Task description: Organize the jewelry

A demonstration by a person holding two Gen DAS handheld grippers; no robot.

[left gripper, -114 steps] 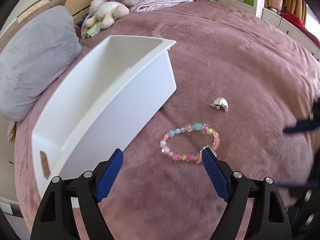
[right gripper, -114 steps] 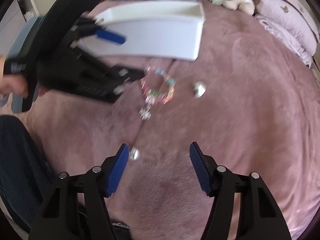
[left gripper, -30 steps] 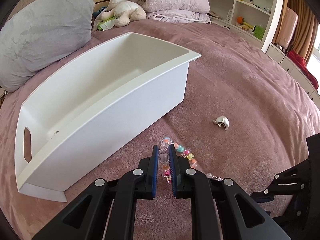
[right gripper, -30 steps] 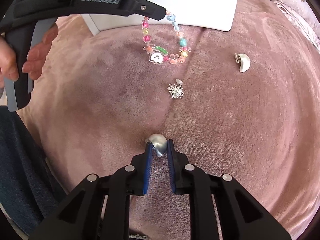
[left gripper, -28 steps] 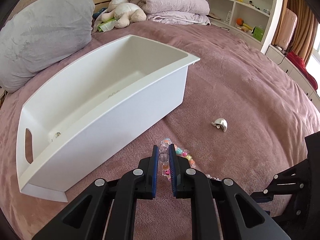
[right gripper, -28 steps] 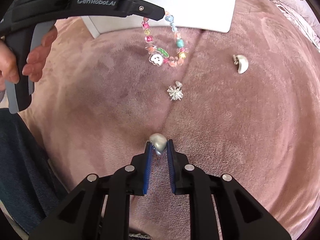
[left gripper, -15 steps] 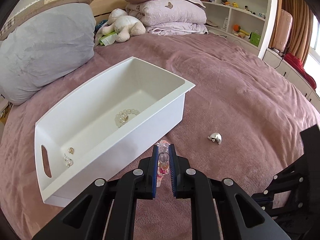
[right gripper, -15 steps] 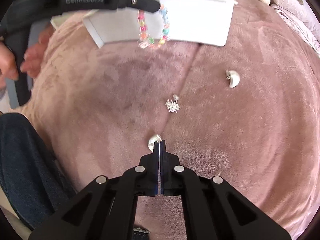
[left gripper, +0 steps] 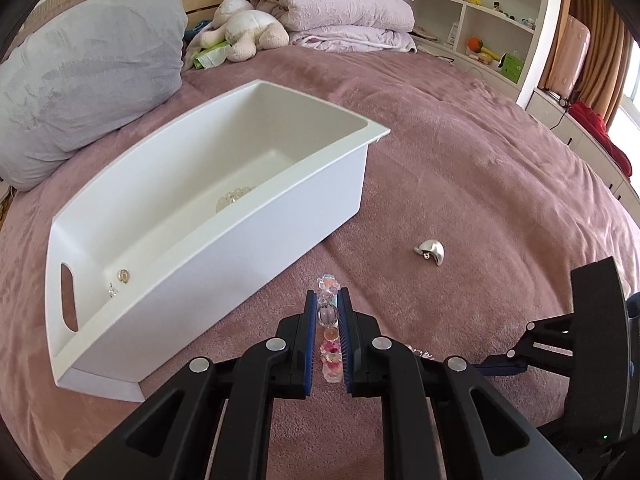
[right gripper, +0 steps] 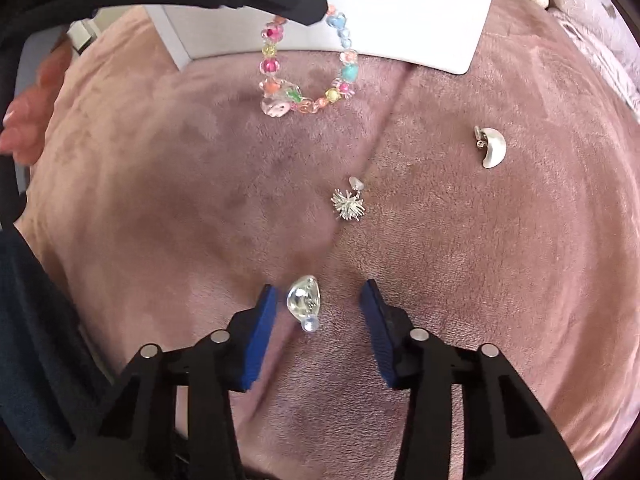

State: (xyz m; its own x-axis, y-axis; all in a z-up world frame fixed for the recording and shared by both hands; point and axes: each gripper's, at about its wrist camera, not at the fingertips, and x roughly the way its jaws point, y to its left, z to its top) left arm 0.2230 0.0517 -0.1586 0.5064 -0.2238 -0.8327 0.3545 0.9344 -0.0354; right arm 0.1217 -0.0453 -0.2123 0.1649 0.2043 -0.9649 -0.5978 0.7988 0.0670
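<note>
Here the pink bedspread carries the white bin toward its pillow edge. The left gripper is clamped on the beaded bracelet, which dangles clear of the bedspread, just short of the bin's near wall. The right gripper stands parted around a silver earring lying on the fabric, gripping nothing. The loop may catch the bin's rim on the way over; the rounded earring may slip from closing pads.
</note>
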